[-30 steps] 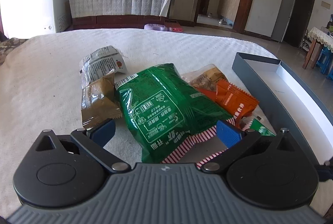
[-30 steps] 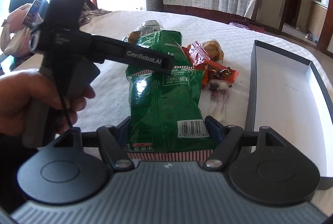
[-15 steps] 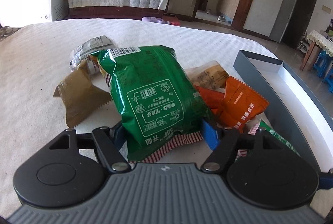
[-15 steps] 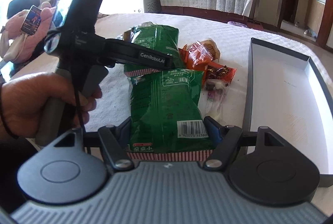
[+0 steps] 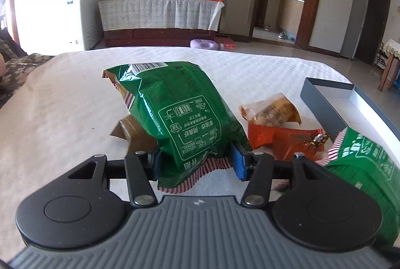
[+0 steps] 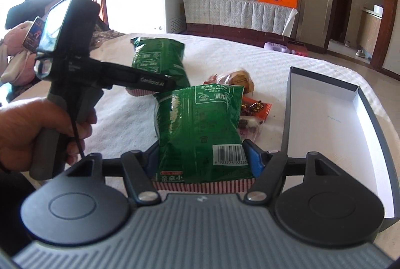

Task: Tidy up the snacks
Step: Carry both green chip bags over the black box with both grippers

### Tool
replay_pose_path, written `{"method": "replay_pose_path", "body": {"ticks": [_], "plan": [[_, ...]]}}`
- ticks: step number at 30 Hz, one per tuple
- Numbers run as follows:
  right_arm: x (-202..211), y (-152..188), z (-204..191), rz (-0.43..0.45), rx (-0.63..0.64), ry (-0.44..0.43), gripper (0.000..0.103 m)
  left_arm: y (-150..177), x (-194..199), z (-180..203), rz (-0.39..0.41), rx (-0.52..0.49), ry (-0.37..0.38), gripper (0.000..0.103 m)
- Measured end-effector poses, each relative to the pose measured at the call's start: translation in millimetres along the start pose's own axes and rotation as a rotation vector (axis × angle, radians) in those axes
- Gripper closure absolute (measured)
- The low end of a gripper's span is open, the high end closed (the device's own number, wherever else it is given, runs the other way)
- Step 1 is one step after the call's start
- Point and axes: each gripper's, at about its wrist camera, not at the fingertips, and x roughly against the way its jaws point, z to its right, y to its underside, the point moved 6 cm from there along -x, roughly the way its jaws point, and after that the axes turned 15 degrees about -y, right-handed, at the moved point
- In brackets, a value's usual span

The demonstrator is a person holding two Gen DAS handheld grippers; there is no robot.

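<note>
Both grippers were clamped on snacks here: the left gripper (image 5: pixel 197 161) had one green snack bag (image 5: pixel 180 111) pinched by its striped seam, lifted clear of the white tablecloth (image 5: pixel 62 118), and the right gripper (image 6: pixel 202 159) gripped a second green snack bag (image 6: pixel 200 128) at its barcode end. I'd say carry each over the grey box (image 6: pixel 325 103) at the table's right edge and set it flat, gently, since they looked puffy. Count: two green bags, one box, plus at least three small wrapped snacks (image 5: pixel 282 141) left in the pile.
</note>
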Motion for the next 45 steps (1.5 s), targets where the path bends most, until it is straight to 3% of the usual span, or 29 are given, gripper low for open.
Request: {"method": "replay_pose_path", "body": {"ticks": [8, 16, 35, 45], "plan": [[8, -5, 4, 0.045, -0.016, -0.007, 0.035, -6, 10, -19, 0.026, 0.023, -0.061, 0.048], [24, -18, 17, 0.145, -0.110, -0.029, 0.035, -9, 20, -25, 0.040, 0.013, -0.062, 0.051], [64, -27, 41, 0.231, -0.126, 0.002, 0.035, -25, 53, 49, 0.110, -0.066, 0.047, 0.051], [80, -19, 80, 0.233, -0.174, 0.067, 0.035, -33, 67, 106, 0.147, -0.090, 0.160, 0.051]]}}
